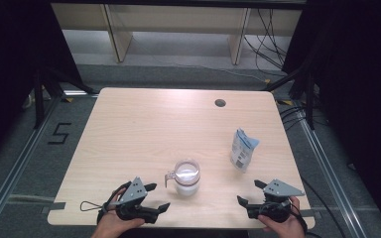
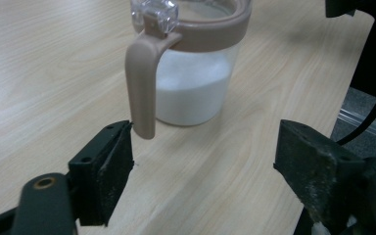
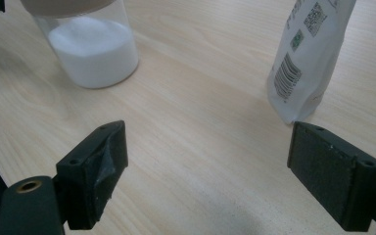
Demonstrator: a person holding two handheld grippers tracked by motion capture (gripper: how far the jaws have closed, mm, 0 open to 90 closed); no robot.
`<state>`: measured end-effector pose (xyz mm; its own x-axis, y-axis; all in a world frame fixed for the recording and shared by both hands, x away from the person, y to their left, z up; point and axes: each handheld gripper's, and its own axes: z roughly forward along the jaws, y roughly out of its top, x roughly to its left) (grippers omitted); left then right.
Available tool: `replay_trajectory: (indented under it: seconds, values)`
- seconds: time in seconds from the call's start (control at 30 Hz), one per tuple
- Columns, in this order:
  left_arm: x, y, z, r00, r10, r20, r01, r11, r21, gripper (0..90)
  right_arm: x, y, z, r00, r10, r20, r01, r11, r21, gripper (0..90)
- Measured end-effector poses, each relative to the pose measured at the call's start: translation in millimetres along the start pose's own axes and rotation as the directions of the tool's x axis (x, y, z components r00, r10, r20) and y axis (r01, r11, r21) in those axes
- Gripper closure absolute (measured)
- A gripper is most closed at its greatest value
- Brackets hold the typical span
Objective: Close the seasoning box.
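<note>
Left hand-held gripper [image 2: 203, 161] open; jar [image 2: 196, 73] top cropped.

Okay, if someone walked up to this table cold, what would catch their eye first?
Probably the clear jar half full of white powder, near the table's front edge between the two open tools. Next, the white and blue pouch standing upright to its right, just ahead of the right tool.

Both hands rest low at the near edge, left claw [image 1: 160, 197] and right claw [image 1: 249, 191] gaping wide, holding nothing.
</note>
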<state>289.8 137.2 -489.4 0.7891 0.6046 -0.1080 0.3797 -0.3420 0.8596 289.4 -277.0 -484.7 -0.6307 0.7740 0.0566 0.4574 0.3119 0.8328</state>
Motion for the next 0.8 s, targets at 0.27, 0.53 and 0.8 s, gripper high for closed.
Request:
replay_trajectory:
  seconds: [0.27,0.53,0.8]
  values:
    - [1.7,-4.8,4.3,1.0,-0.004,0.003,0.004,0.9999,0.017,19.6,-1.3,-0.9,1.5,0.9995,-0.03,-0.008,0.03,1.0,0.003,16.2]
    - [2.9,-6.0,4.1,0.999,-0.042,-0.014,0.042,0.999,0.013,20.1,-2.6,-0.2,1.4,0.9997,-0.026,-0.004,0.026,1.0,0.002,16.2]
    - [6.5,-6.3,3.4,0.9997,-0.021,-0.014,0.021,0.9994,0.028,20.3,-2.6,0.2,2.1,0.9994,-0.033,0.013,0.033,0.999,0.006,16.2]
